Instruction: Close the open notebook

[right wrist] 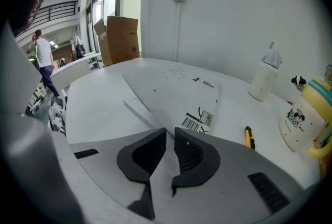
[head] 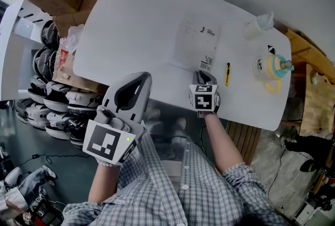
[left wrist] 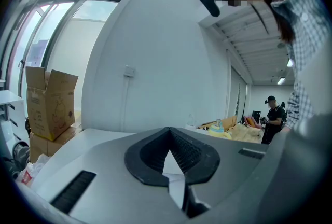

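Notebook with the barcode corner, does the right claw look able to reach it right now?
Probably yes. The right claw sits just at the near corner of the notebook, jaws slightly apart with nothing gripped. The yellow tool lies off to the side, out of the way.

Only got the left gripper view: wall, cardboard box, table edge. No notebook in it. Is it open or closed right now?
Observer: It looks closed. The notebook lies flat on the table, barcode side up.
Operator: Where's the right gripper?
Observer: The right gripper is at the notebook's near edge, by the barcode corner.
Operator: Gripping it?
Observer: No. Its jaws stand slightly apart with nothing between them.
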